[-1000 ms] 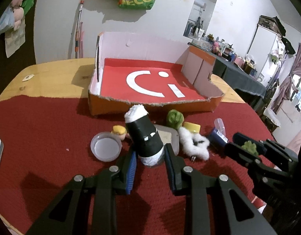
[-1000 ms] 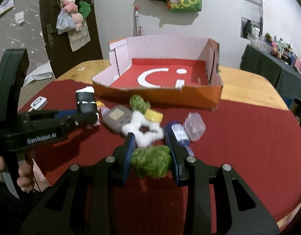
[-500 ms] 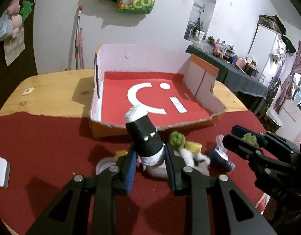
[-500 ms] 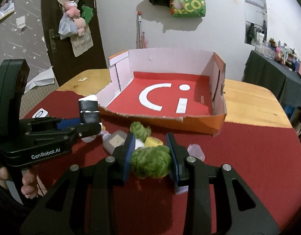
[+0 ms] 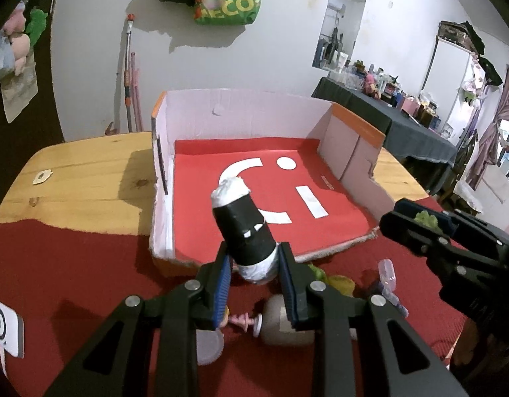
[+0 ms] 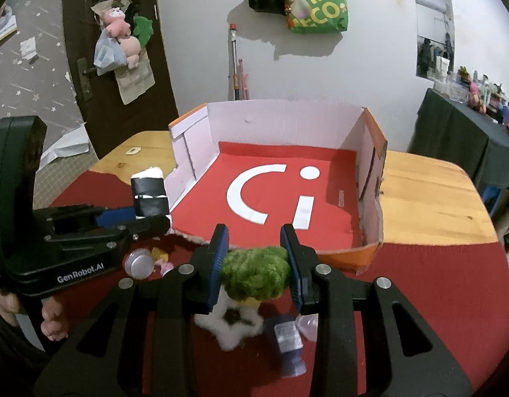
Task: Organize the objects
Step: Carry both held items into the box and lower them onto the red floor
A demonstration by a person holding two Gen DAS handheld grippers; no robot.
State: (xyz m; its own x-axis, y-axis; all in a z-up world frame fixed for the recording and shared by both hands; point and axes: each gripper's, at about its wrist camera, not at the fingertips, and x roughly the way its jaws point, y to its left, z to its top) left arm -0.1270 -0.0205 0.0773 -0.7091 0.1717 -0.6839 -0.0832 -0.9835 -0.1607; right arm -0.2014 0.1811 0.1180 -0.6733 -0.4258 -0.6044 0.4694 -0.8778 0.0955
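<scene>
My left gripper (image 5: 253, 268) is shut on a black roll with white ends (image 5: 243, 228), held in the air above the front edge of the open cardboard box (image 5: 248, 112) with a red floor. The roll also shows in the right wrist view (image 6: 149, 195). My right gripper (image 6: 256, 269) is shut on a green woolly ball (image 6: 256, 273), held above the red cloth just before the box's front wall (image 6: 360, 253). The right gripper also shows in the left wrist view (image 5: 420, 221) at the right.
Small things lie on the red cloth below the grippers: a white fluffy star (image 6: 229, 326), a blue-capped bottle (image 6: 289, 342), a clear lid (image 6: 138, 263), a grey block (image 5: 281, 329). A white device (image 5: 4, 327) lies at the left. Bare wooden table (image 6: 430, 195) flanks the box.
Both grippers have risen and moved forward towards the box, each carrying its object. The loose things on the cloth have dropped lower in both views.
</scene>
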